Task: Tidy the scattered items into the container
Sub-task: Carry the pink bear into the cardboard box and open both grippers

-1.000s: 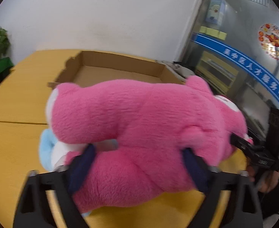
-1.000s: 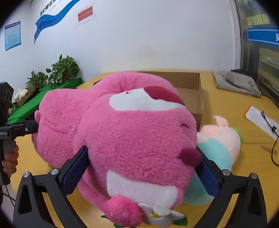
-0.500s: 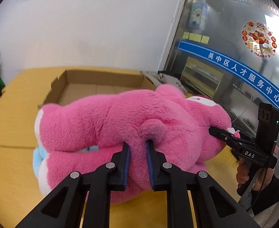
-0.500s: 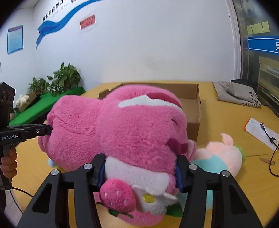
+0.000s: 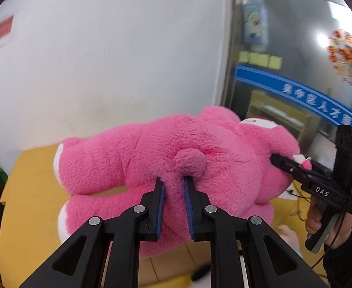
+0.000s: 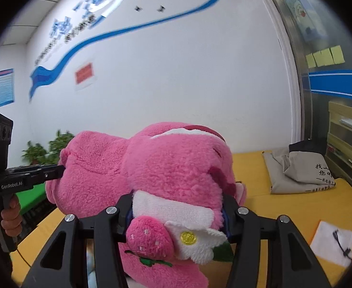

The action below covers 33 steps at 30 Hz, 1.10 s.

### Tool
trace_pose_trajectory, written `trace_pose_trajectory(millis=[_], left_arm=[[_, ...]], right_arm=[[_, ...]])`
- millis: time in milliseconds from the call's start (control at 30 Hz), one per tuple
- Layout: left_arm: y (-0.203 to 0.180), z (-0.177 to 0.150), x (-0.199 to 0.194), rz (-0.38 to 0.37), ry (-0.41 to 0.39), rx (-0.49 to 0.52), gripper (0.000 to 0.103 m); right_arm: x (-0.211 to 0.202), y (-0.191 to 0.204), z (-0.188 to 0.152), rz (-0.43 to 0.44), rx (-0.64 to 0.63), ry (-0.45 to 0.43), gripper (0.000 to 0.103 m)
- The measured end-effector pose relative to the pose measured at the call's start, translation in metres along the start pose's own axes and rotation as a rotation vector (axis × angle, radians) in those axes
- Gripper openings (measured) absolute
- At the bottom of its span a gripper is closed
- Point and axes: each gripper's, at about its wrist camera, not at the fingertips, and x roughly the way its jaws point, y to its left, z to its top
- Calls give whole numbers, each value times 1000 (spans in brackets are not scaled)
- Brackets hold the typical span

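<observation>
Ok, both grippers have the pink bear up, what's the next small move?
Probably carry the pink bear forward over the box, then lower it. The left gripper pinches fur under its tail, the right gripper clamps its head, and it hangs above the yellow table.

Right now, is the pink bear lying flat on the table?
No, the pink bear hangs clear above the table, pinched by both hand-held grippers.

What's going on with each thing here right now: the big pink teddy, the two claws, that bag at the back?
Pink plush bear: held up, lying sideways, gripped at both ends.
Left claw: shut on the bear's back fur, under its tail.
Right claw: shut on the bear's head.
Grey cloth bag: lying slumped on the yellow table.
</observation>
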Motion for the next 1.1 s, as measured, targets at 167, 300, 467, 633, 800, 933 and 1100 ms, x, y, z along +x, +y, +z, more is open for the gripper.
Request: trace_pose_trajectory(millis=[167,300,467,633,800,933,1100], left_arm=[[68,-45,140,62,364,-119,15],[98,-103,147,164,513,-80,17],[111,-142,119,150,579,-95,36],[111,-175,105,102,640,-188,35],[99,-200,67,85,633,-214,35],[79,-215,36,93,570,-170,36],[47,-194,-35,139,342,-133,73]], right_arm=[[147,-50,-55,-83,139,383,75],[150,-50,-97,-80,69,489,75],[106,-28,-106,-1,-44,515,81],[116,-23,-146,-100,-136,679,80],[83,-18,-161,-113,-209,695,79],[59,-20,-169,-104,-216,698,79],[8,-11,-144,-91,-153,538,80]])
